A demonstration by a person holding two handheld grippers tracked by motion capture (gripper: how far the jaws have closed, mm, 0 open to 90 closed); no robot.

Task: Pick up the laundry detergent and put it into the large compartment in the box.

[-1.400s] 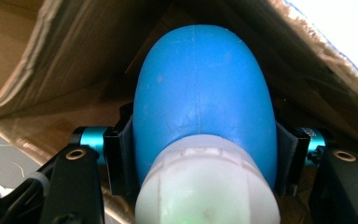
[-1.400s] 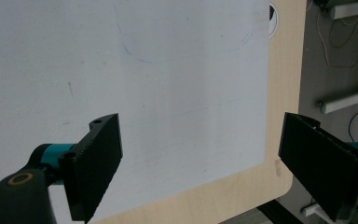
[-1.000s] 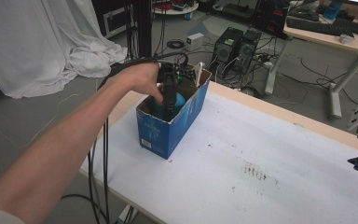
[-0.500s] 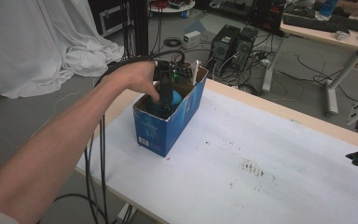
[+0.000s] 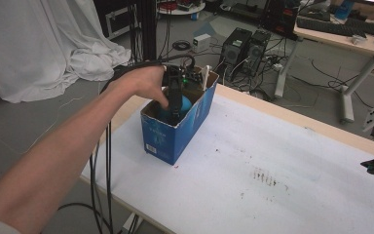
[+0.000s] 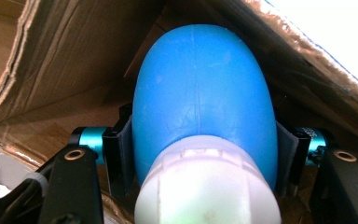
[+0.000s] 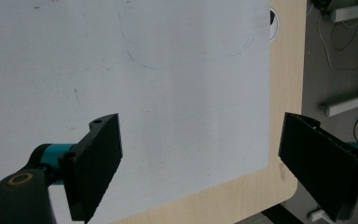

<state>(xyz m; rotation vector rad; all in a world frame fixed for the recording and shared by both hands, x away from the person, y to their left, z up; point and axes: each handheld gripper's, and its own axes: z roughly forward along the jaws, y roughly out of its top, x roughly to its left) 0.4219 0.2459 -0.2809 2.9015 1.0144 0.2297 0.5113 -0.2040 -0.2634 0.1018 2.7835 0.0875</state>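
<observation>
Left gripper reaches down inside the blue box, jaws pinching a blue bulb on both sides. Right gripper hangs spread wide over the white table sheet, holding nothing.

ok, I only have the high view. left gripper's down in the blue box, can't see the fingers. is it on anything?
Observer: Yes. In the left gripper view the left gripper is shut on a blue bulb, one finger on each flank.
Operator: Just blue?
Observer: No, it has a white collar at the end nearest the camera.
Operator: And the right one? I see it at the frame edge.
Observer: The right gripper is open, nothing between its fingers, over the white table cover near a corner.
</observation>
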